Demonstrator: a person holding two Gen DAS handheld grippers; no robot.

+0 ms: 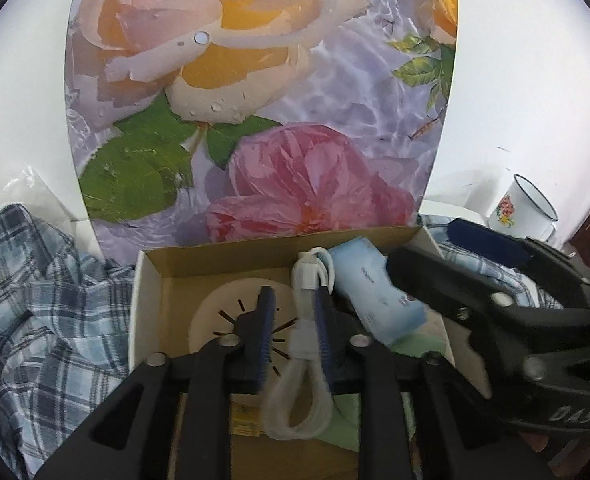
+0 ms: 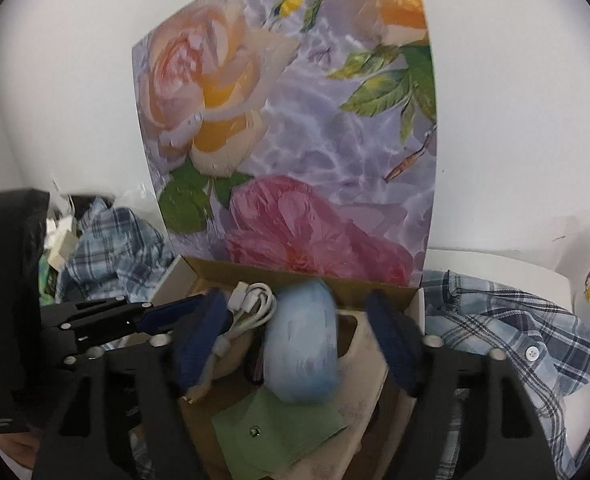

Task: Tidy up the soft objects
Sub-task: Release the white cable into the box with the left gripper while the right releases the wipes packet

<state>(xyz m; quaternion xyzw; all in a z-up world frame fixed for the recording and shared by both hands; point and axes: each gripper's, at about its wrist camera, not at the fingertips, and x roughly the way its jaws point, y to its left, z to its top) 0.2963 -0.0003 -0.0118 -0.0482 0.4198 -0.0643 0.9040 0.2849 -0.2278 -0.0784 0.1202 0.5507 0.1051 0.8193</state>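
Box: an open cardboard box [image 1: 231, 258] stands in the middle of the scene, its flowered lid [image 1: 255, 100] upright at the far side against a white wall.
Left gripper: the left gripper [image 1: 293, 320] reaches down into the box with its blue pads parted; a coiled white cable [image 1: 309, 276] lies between them, close along the right pad. The left pad stands clear of it, so there is no grip (whether the right pad touches the cable I cannot tell).
Right gripper: the right gripper [image 2: 299, 344] hangs over the right half of the box with its jaws wide apart. A light blue soft pack [image 2: 301, 354] lies between the pads, with a gap on each side, so it is not held.
Soft pack: in the box, just right of the cable, tilted against the far right corner and partly over a green sheet [image 2: 279, 436].
Box floor: a pale round disc with dark slits [image 1: 223, 312] lies at the left, under the left gripper.
Shirt: a blue plaid shirt [image 1: 35, 312] is bunched around the box, left and right.
Mug: a white enamel mug with a flower print [image 1: 523, 212] stands far right, near the wall.
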